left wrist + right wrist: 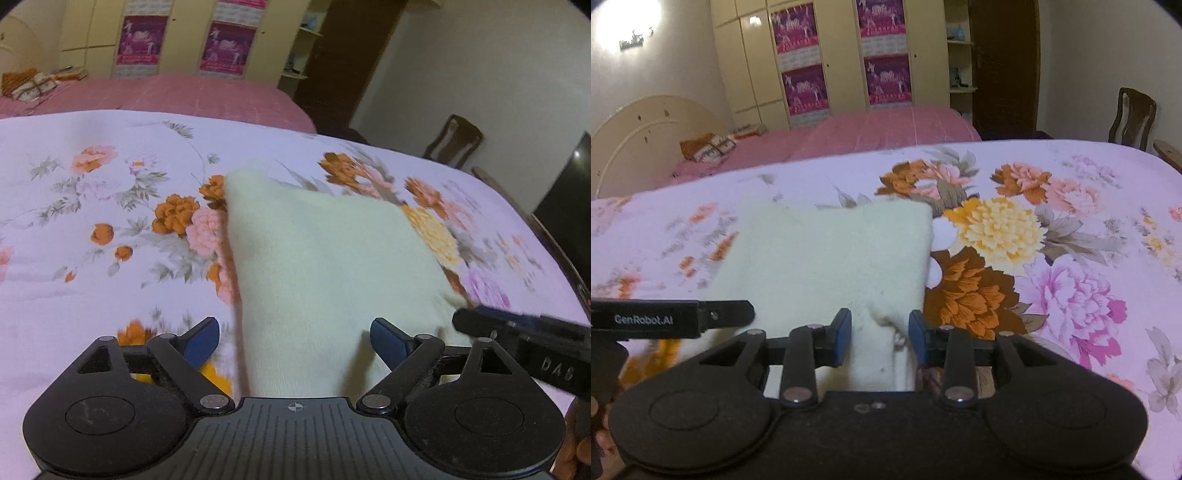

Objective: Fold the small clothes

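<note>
A pale cream garment (325,266) lies folded on the floral bedsheet (92,206), its near end running in between the blue pads of both tools. The left gripper (295,338) stands with its fingers wide apart, the cloth's near edge lying between them without either pad touching it. The right gripper (881,334) has its fingers narrower but still apart, a puckered bit of the cloth's near corner sitting in the gap; whether the pads press it I cannot tell. The garment's long axis runs away from the grippers toward the pink bed (886,125) behind, its far edge squared off.
</note>
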The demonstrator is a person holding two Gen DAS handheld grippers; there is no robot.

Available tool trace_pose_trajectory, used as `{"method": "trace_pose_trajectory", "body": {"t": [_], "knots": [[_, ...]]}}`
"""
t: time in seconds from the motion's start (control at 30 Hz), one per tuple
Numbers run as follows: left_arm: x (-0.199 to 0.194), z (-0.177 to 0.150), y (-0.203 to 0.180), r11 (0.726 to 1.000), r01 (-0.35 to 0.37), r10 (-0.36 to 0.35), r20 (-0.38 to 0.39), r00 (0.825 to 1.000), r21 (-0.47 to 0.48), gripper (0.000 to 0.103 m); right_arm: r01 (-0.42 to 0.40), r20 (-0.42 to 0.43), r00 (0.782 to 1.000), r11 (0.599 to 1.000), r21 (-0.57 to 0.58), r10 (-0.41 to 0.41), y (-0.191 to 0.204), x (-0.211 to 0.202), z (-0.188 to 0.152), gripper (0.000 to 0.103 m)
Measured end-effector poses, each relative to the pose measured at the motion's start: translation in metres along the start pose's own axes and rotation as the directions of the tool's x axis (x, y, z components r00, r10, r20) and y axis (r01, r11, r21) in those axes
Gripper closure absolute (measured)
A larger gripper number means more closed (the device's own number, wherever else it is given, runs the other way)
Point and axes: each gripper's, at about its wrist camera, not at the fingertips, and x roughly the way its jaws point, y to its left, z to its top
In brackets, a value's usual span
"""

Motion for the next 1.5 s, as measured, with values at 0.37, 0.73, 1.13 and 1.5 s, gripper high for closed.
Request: {"method": "trace_pose_trajectory", "body": {"t": [0.37,0.73,1.13,1.5], "knots": [[-0.020,-0.054,-0.015,0.994,0.011,-0.007,-0.046,0.999,0.105,0.015,0.012,-0.127,0.992,0.999,0.037,-0.007,-0.001,-0.027,-0.064,0.073],[-0.028,-0.051,-0.012,0.997,0.049,-0.044,-0.084,0.995,0.059,0.014,0.054,-0.153,0.988,0.991,0.122,-0.035,-0.001,-0.048,-0.070,0.076],[-0.002,-0.009,0.006,0.996,0.017,-0.020,-0.040,0.999,-0.090,0.014,-0.066,-0.074,0.994,0.972,0.226,0.085,-0.023,-0.020,-0.021,0.036],[0.042,0.020,0.016,0.987,0.063,-0.070,-0.040,0.997,-0.146,0.013,-0.150,-0.104,0.977,0.945,0.289,0.187,-0.049,0.052,0.010,0.031]]}}
